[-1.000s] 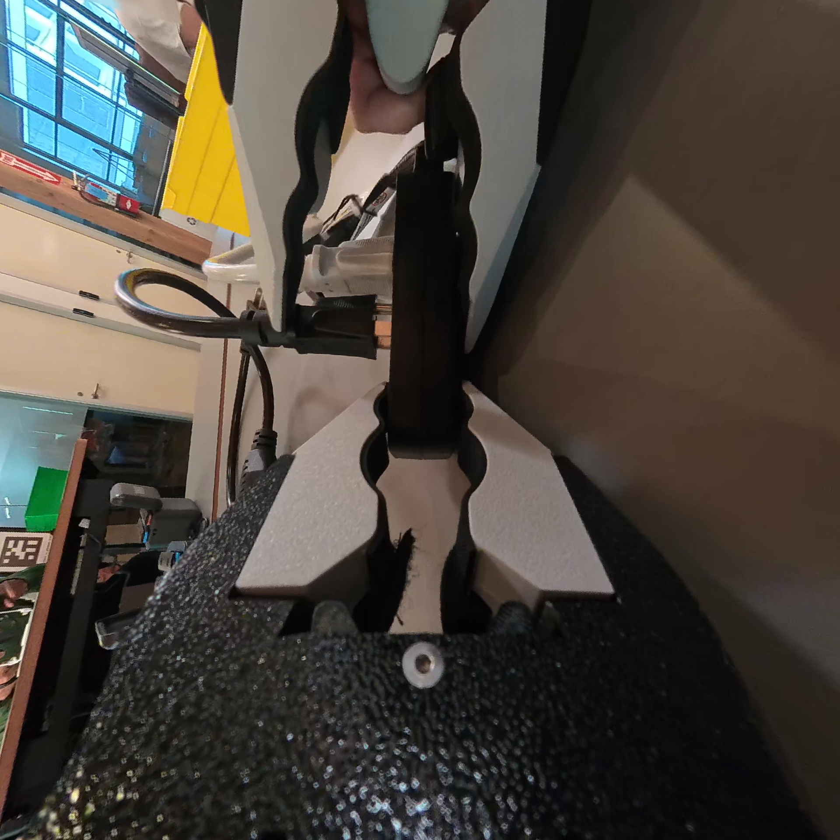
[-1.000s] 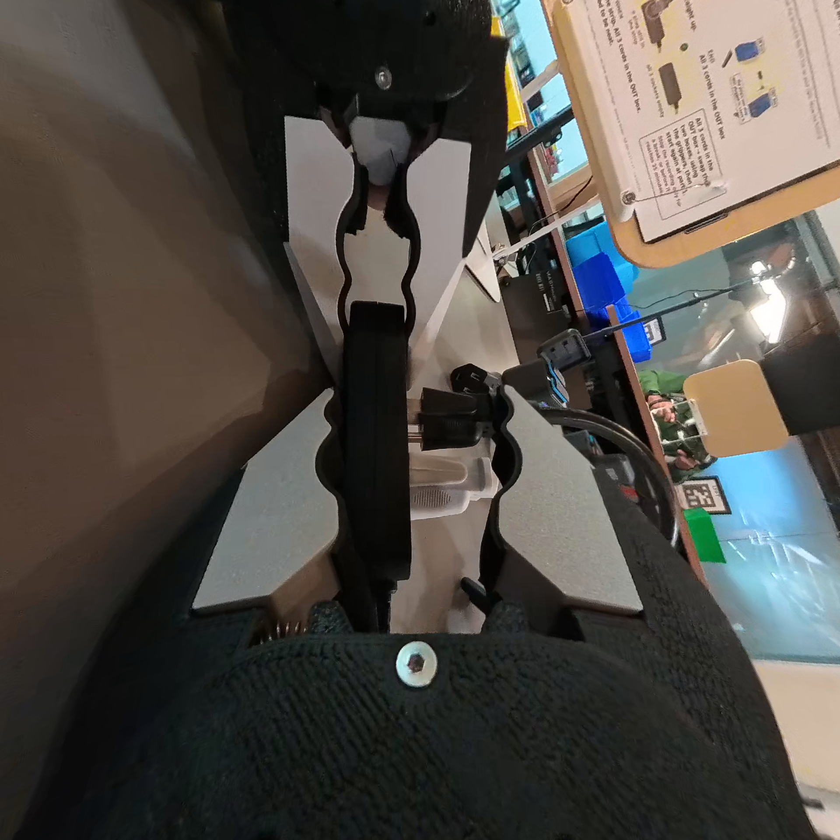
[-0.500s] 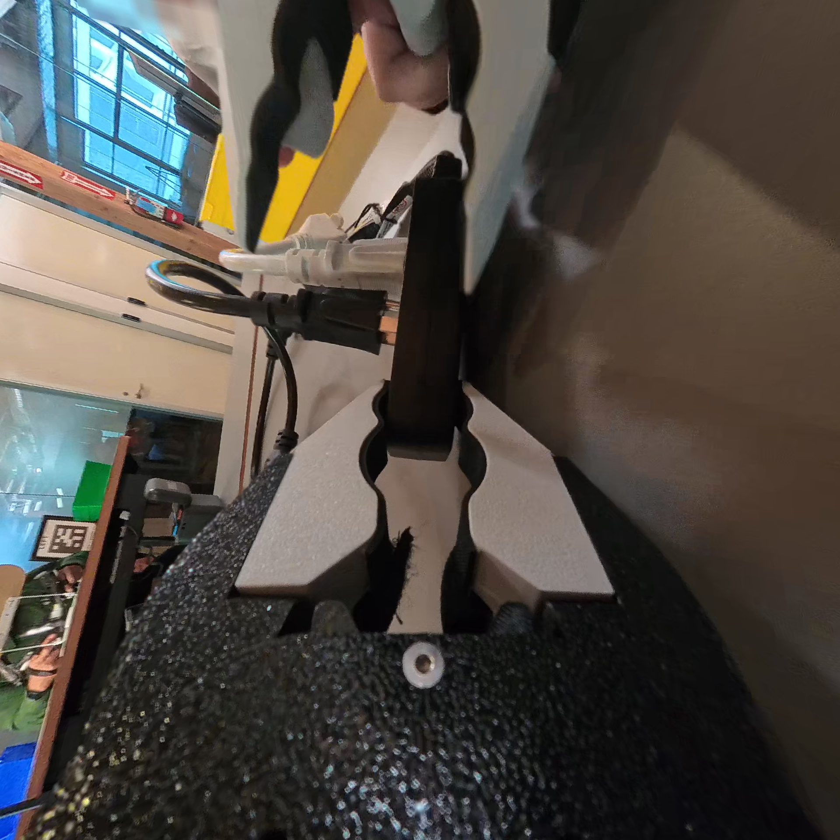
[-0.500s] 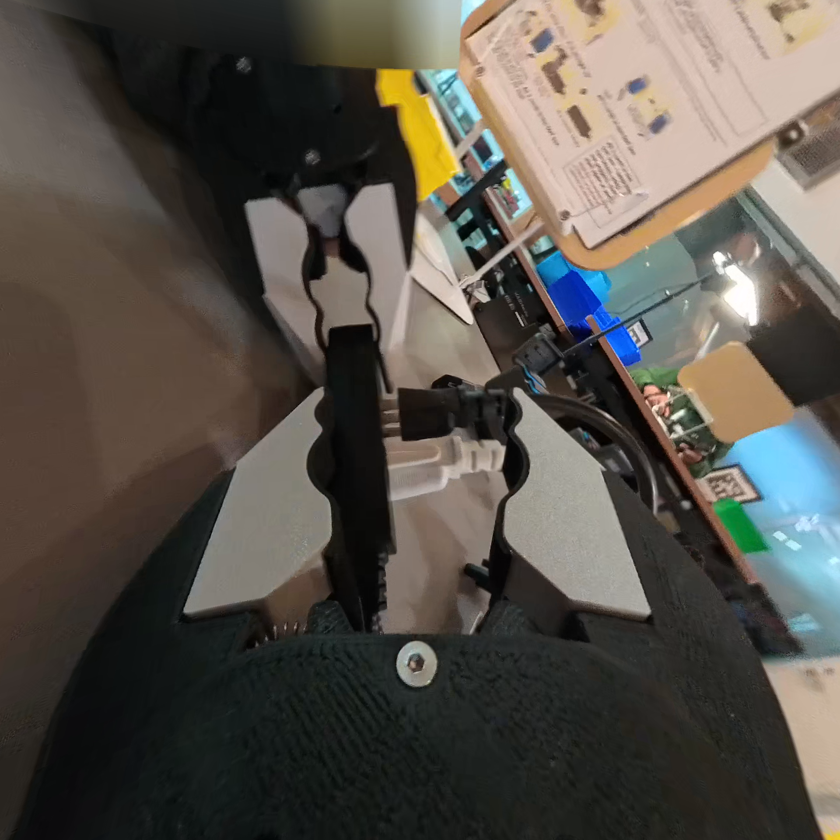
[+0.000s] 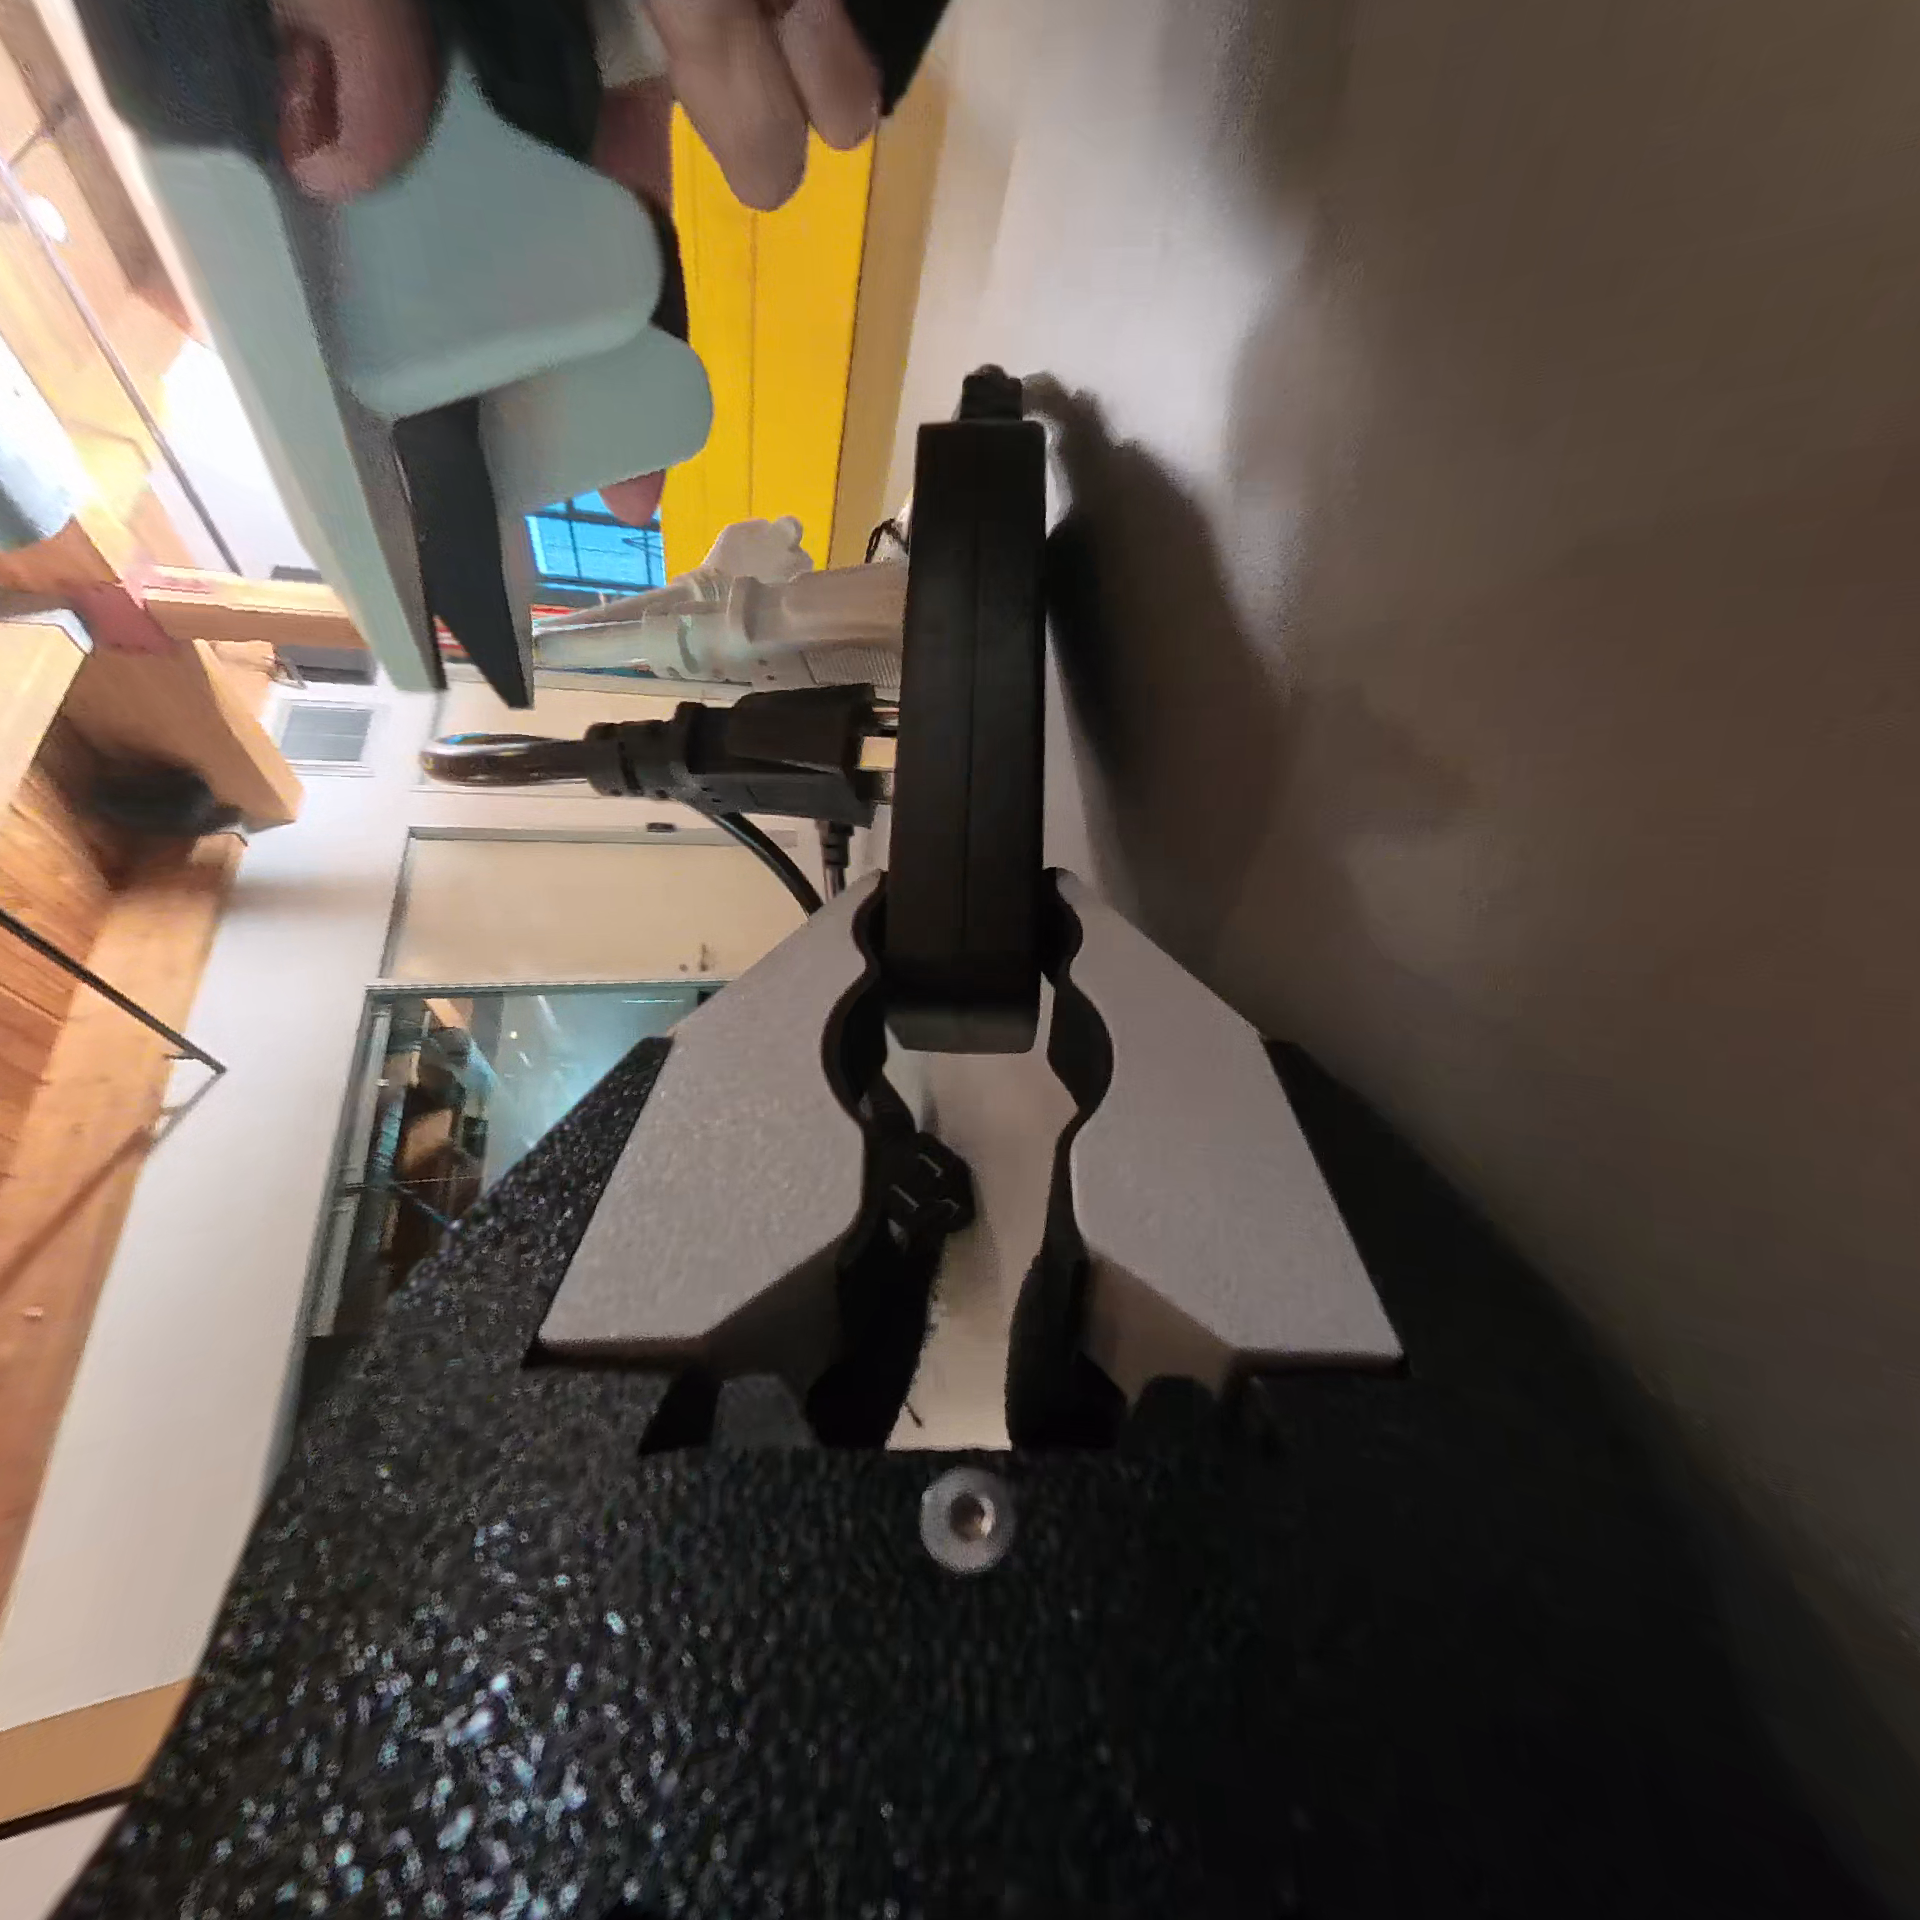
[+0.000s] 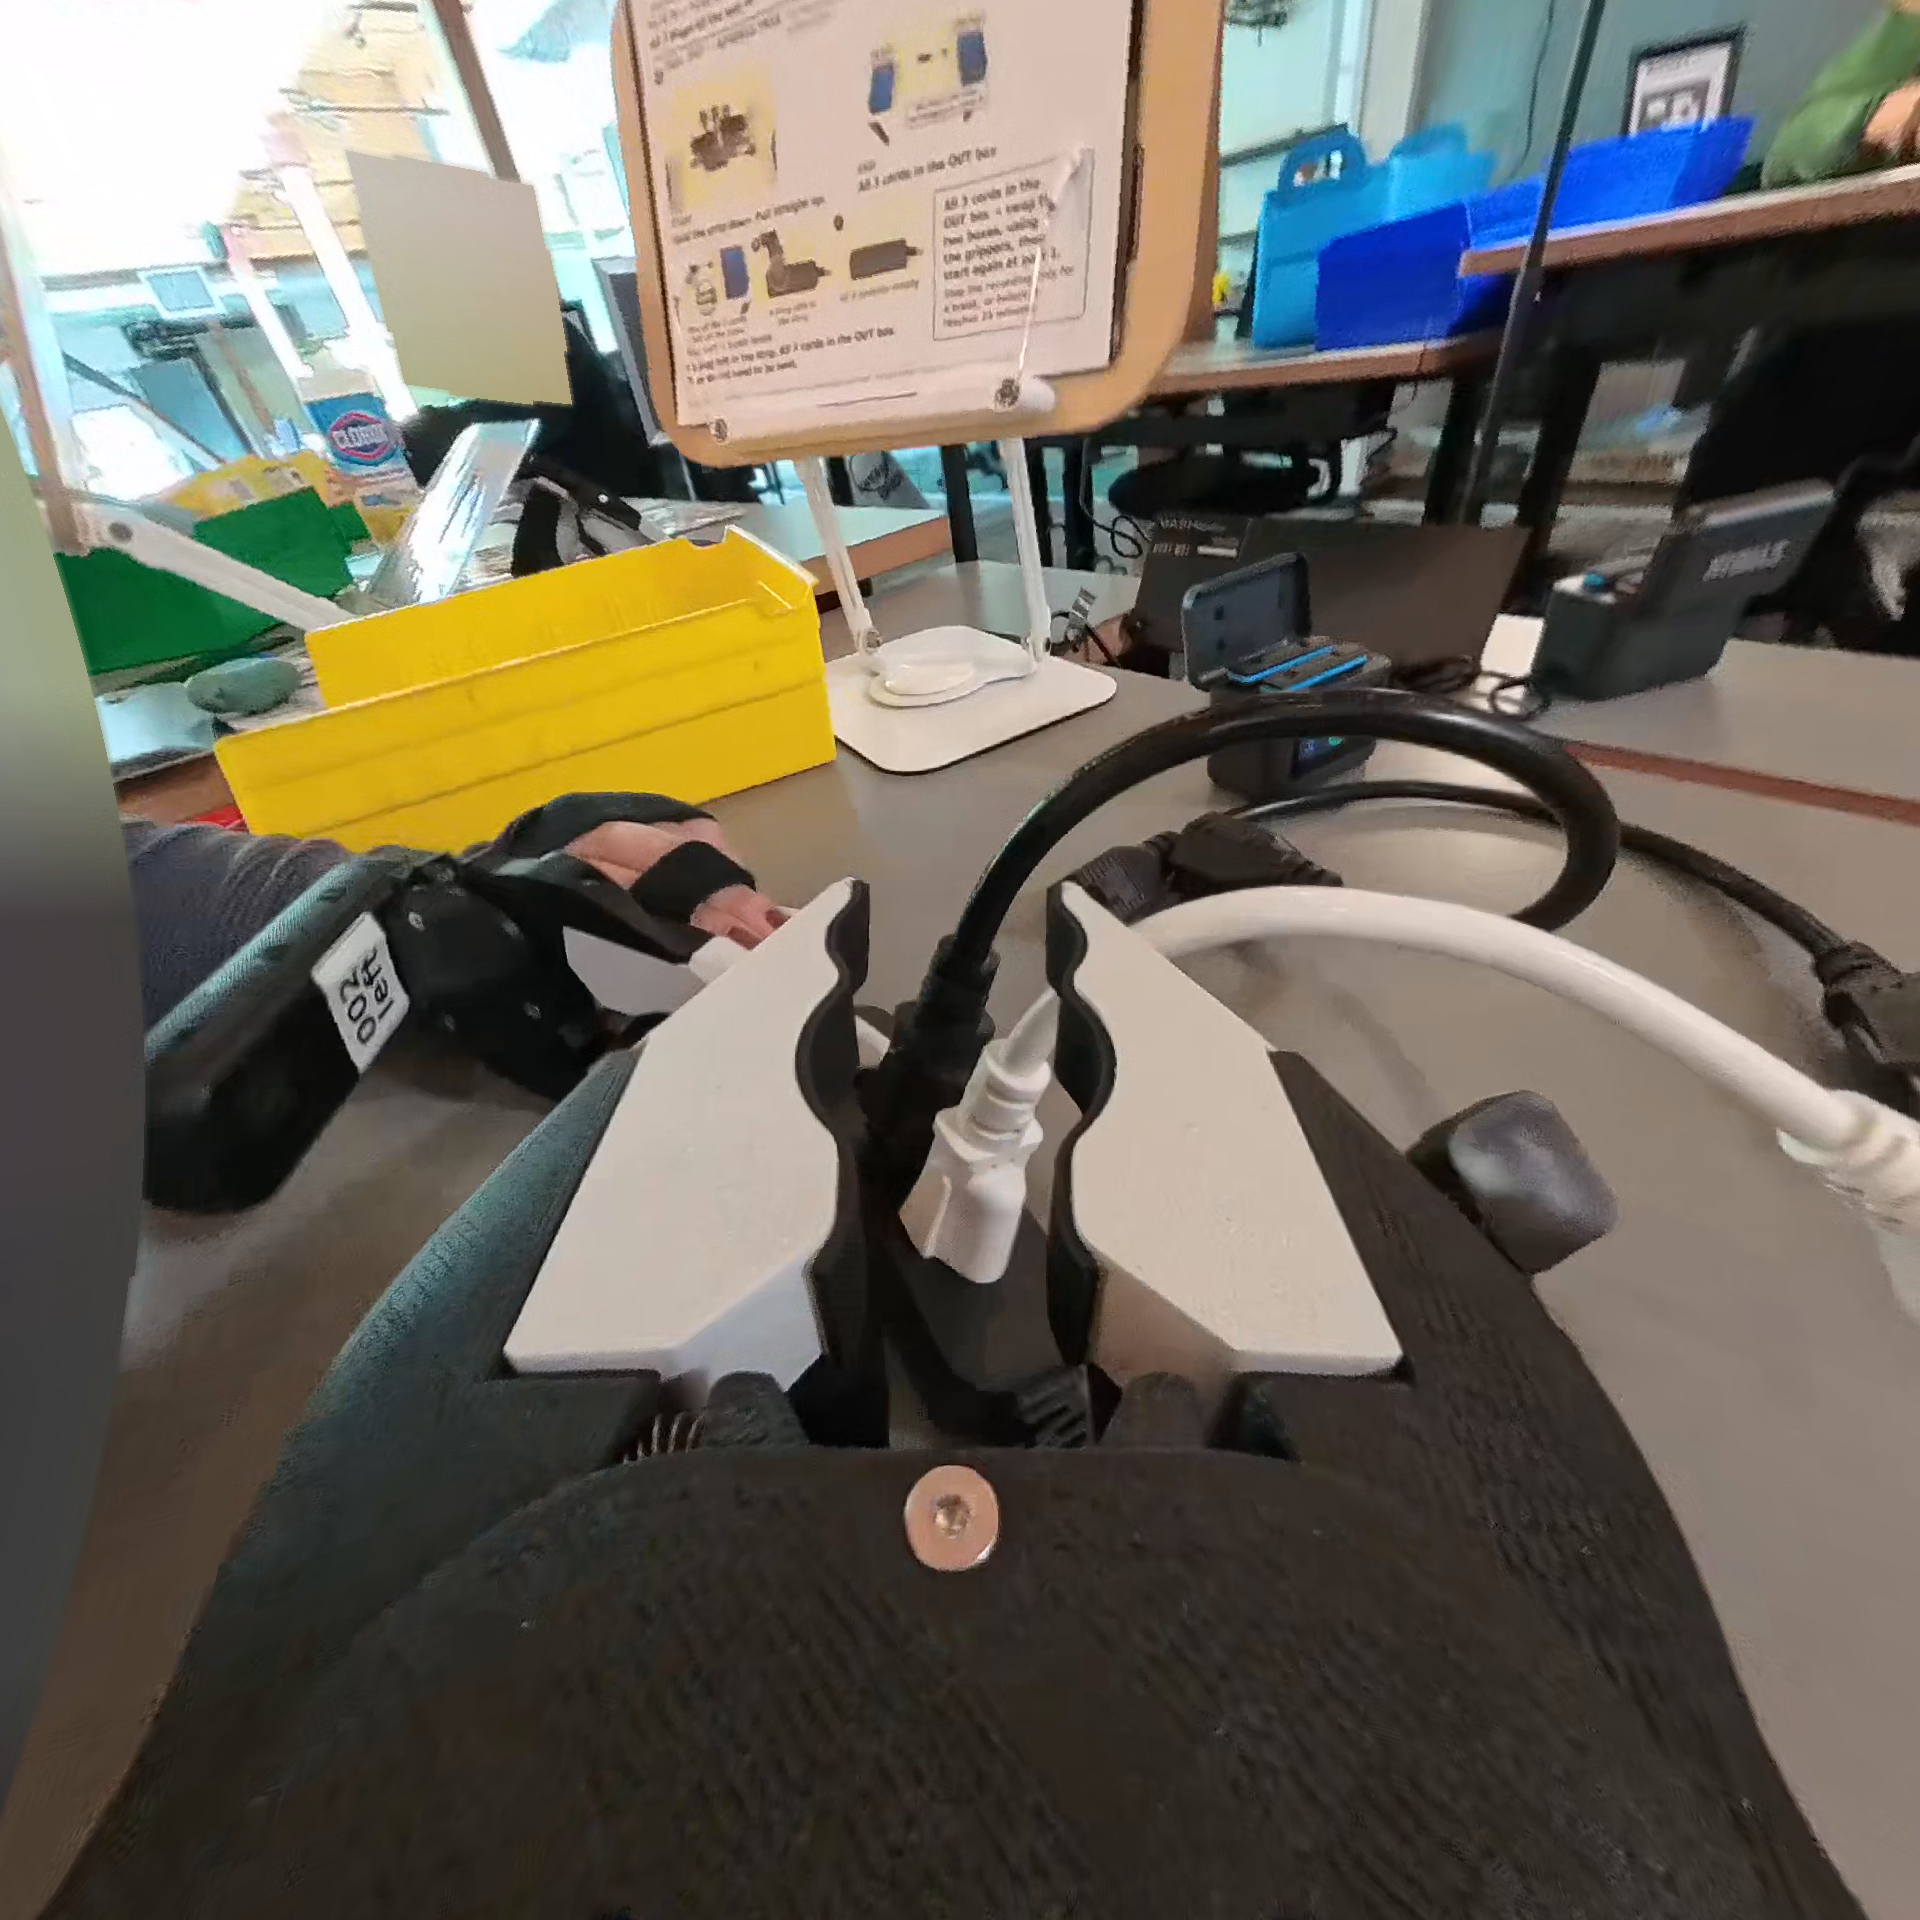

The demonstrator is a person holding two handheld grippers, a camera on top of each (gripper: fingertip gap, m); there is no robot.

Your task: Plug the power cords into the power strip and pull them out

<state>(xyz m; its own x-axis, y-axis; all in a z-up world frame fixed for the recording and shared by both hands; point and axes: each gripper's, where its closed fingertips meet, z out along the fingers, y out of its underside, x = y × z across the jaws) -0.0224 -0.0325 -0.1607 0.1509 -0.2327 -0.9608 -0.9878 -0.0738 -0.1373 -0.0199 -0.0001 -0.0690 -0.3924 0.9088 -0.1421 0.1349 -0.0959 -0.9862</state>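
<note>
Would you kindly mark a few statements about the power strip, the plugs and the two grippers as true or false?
1. The left gripper is shut on the end of the black power strip. True.
2. Only a white plug is in the strip. False: a black plug and a white plug both sit in it.
3. A yellow bin stands on the table. True.
4. The right gripper is clamped on the white plug. False: its fingers stand apart, gripping nothing.
</note>
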